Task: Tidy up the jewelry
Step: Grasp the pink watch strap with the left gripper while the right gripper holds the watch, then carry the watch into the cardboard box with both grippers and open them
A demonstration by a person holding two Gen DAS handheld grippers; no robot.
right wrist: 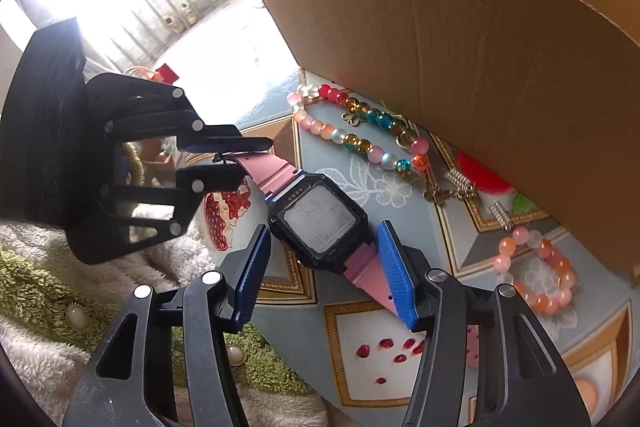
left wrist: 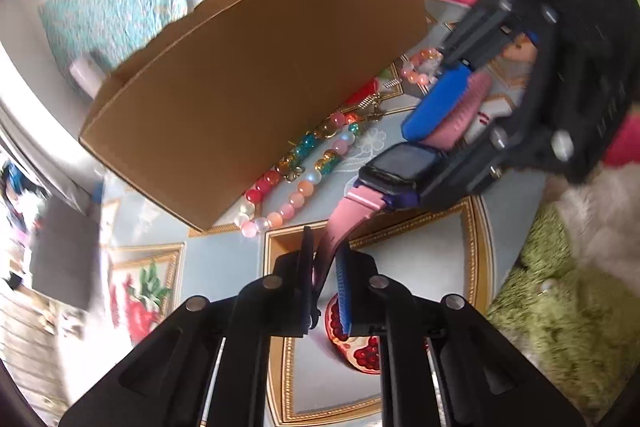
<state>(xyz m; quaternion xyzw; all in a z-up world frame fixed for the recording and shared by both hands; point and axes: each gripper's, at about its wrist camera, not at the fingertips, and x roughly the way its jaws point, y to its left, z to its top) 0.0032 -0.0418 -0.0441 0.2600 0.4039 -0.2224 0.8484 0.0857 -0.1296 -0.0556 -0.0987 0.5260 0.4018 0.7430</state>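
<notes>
So far your left gripper (left wrist: 324, 279) is clenched on one end of the pink watch (right wrist: 316, 223) strap, holding it mid-frame above the table, while your right gripper (right wrist: 320, 267) stands spread around the case, not gripping. Nothing visibly sits in the cardboard box (right wrist: 460, 47) at upper right; its inside is hidden. Bead necklace (right wrist: 360, 135) and bracelet (right wrist: 536, 275) at its foot remain to sort.

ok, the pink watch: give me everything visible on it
The watch has a dark rectangular case, a grey digital face and pink straps that look like matte rubber or plastic. It is stretched out flat, face up, over the patterned tablecloth, whether touching it is unclear. The left tongs are shut on the far strap's end. The right tongs are open, straddling the near strap, whose edge meets one blue pad. Beaded bracelets lie just beyond it.
</notes>
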